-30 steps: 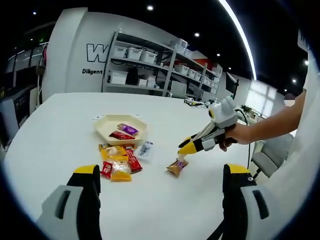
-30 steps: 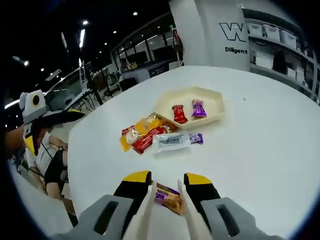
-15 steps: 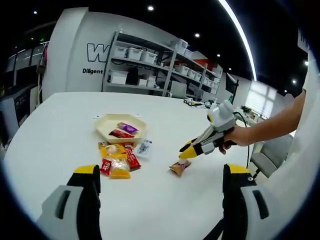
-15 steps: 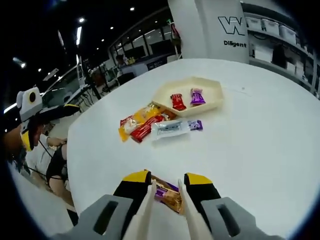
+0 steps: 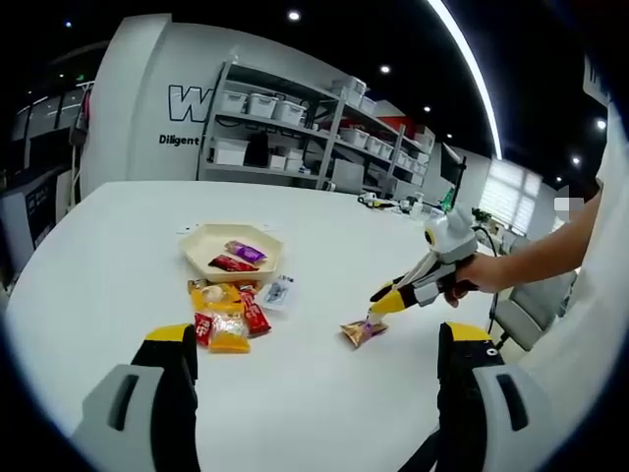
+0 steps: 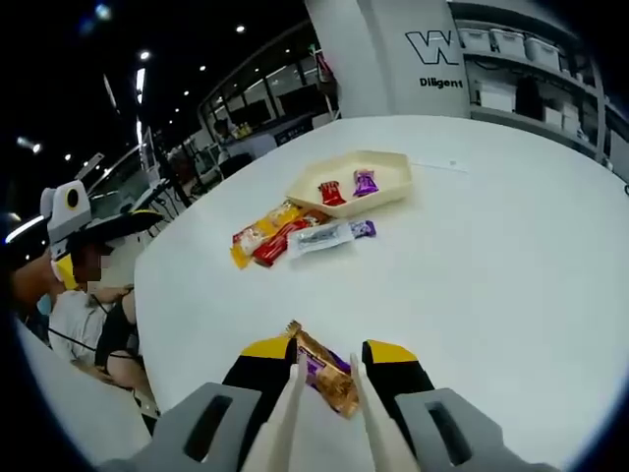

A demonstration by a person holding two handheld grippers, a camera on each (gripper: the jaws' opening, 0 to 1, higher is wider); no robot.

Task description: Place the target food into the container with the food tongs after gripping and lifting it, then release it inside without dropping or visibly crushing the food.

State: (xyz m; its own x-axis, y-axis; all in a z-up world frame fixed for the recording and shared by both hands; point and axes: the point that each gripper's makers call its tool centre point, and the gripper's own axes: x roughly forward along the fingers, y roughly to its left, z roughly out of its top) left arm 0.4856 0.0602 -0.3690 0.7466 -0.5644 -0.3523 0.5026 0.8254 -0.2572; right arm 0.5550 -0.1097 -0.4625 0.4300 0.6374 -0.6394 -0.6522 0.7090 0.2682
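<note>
White laminate makes up the big round table (image 5: 118, 256), and it carries everything we can see. In the left gripper view, at about ten o'clock from the frame's centre, sits the cream hexagonal tray (image 5: 201, 243) with a red packet (image 5: 233, 264) and a purple packet (image 5: 245, 253) inside it. Just below the tray, toward eight o'clock, we find a loose cluster of snack packets (image 5: 226, 315) in yellow, orange and red, with a clear-wrapped bar (image 5: 279, 293) lying beside them.

At three o'clock in that view a hand (image 5: 470, 275) holds the right gripper (image 5: 378, 301), which grips the food tongs (image 5: 371, 313); the tong tips are pinched on the brown-and-purple snack packet (image 5: 360, 331), which hangs tilted just above the tabletop, well apart from the tray. The left gripper (image 5: 313, 339) shows at six o'clock with its jaws spread wide, nothing between them.

In the right gripper view we see the right gripper (image 6: 329, 352) at six o'clock, its jaws closed against the tongs (image 6: 295, 393), whose pale blades (image 6: 362, 413) squeeze the snack packet (image 6: 324, 369). The tray (image 6: 393, 182) lies at twelve o'clock, the packet cluster (image 6: 270, 236) at eleven o'clock. The left gripper (image 6: 98, 228) enters at nine o'clock, beside a seated person (image 6: 93, 324).
</note>
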